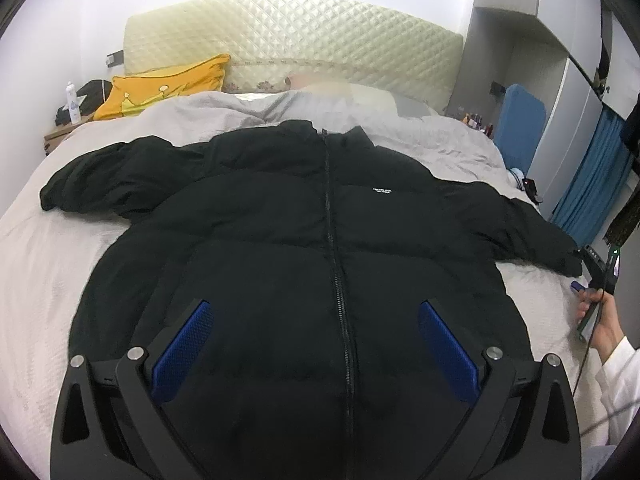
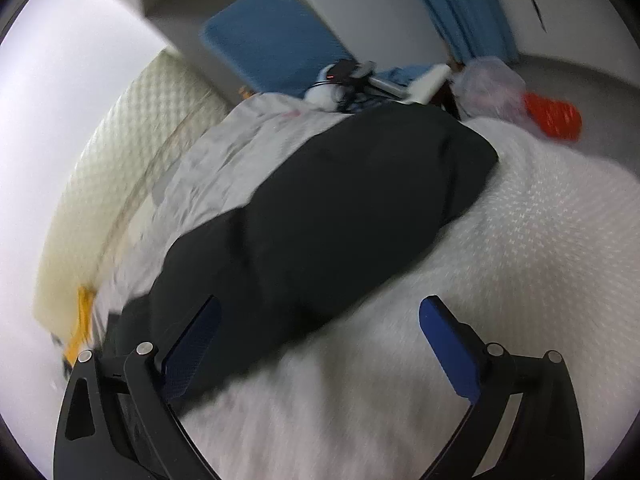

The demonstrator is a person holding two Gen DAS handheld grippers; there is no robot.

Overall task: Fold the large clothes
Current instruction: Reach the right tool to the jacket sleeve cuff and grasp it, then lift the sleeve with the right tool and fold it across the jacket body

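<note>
A black puffer jacket lies flat on the bed, zipped, front up, collar toward the headboard, both sleeves spread out. My left gripper is open and empty, hovering over the jacket's lower front, straddling the zipper. My right gripper is open and empty above the jacket's right sleeve; its left finger is over the sleeve, its right finger over the white bedcover. The right gripper also shows in the left wrist view, held in a hand beside the sleeve cuff. The right wrist view is motion-blurred.
The bed has a white textured cover and a grey duvet. A yellow pillow and cream quilted headboard are at the far end. A nightstand stands left. Blue curtain, bags and an orange item lie right.
</note>
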